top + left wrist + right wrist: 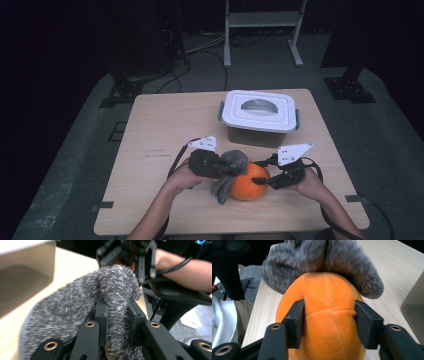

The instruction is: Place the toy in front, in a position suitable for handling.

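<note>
Near the table's front edge, the left gripper pinches the grey fuzzy cloth draped on the orange plush ball — the right gripper, forearm angled inward, clasps that ball.

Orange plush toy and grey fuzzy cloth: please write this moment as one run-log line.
left tool: shut on grey fuzzy cloth | right tool: pinching orange plush toy | cloth drapes over toy | lidded box: closed, behind

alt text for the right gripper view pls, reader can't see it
The right claw squeezes an orange plush ball between its two black jaws, denting the plush at both sides. A grey fuzzy cloth drapes over the ball's far side. Beneath them is a light wooden table, with a corner of a grey bin at the right edge.
</note>
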Demonstrator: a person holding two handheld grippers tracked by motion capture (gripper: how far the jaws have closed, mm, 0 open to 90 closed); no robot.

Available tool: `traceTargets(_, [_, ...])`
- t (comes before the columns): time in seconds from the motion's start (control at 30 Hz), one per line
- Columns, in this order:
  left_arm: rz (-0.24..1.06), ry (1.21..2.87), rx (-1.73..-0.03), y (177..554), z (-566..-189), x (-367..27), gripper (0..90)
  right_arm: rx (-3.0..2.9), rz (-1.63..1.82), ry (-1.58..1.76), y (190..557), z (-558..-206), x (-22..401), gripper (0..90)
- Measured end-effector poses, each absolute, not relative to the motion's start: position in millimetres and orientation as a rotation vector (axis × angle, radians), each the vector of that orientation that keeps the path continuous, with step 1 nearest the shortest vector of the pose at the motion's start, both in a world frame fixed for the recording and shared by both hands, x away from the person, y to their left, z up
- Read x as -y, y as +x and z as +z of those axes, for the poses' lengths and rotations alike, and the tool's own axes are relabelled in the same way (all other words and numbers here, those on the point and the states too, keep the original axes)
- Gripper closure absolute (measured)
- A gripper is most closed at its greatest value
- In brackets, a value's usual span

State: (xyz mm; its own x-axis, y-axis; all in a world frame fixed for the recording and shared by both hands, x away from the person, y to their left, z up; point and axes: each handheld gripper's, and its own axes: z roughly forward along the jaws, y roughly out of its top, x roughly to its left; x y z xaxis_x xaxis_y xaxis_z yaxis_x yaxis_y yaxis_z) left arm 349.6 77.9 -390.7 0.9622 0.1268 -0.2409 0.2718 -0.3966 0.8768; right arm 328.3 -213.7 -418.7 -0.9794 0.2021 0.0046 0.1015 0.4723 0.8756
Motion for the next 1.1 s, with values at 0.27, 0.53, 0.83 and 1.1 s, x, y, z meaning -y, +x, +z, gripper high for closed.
traceTargets(0.27, [-0.15,2.018,-0.308,352,-398,-71,73.4,-2.595,1.576,0.299,331,-425,230,47.8])
traceTargets(0.53, [-0.143,2.021,-0.319,354,-395,-61,73.2,-2.618,1.536,0.442,323,-406,232,28.0])
traceTargets(0.83, [-0.149,2.02,-0.332,354,-398,-60,73.2,-2.638,1.485,0.467,323,-407,214,22.3])
traceTargets(1.1, [-0.15,2.002,-0.341,354,-396,-71,73.2,-2.642,1.481,0.382,327,-415,213,50.9])
